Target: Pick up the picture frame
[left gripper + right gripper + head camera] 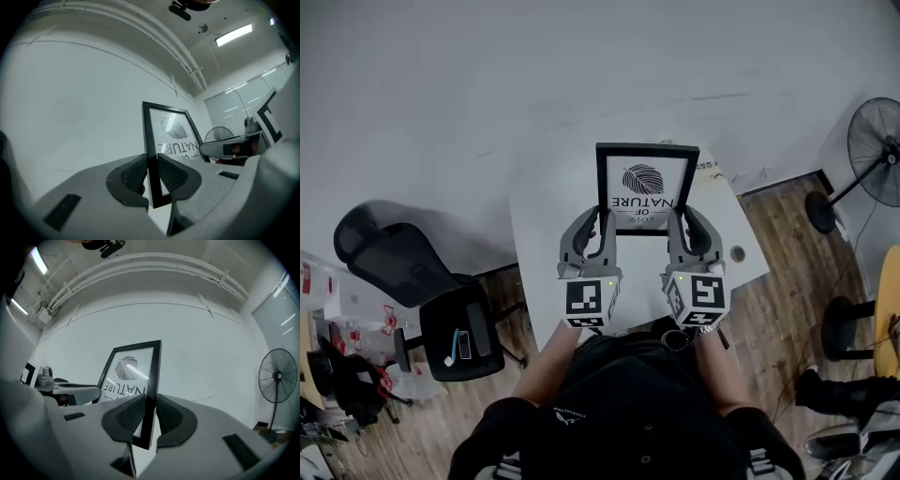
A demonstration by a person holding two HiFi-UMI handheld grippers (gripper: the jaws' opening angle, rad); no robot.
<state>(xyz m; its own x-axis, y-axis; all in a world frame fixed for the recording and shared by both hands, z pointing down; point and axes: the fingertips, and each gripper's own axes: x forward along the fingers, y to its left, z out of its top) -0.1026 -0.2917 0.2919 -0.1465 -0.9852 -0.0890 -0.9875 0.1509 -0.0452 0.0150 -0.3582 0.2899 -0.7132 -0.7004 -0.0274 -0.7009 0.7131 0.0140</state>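
The bench [542, 230] is a white rectangular top standing against a pale wall. A small dark round object [737, 253] lies near its right edge, and something small and speckled [710, 169], too small to tell, sits at the far right corner. Around it, a wooden floor [787, 234] carries a black office chair [441, 309] and a standing fan [872, 150].

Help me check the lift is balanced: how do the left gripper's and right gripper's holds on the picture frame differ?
The left gripper clamps the picture frame's left side bar; the right gripper clamps its right side bar. The left gripper's view has the print right of its jaws; the right gripper's has it left. Both are shut on the black border near the person-side corners.
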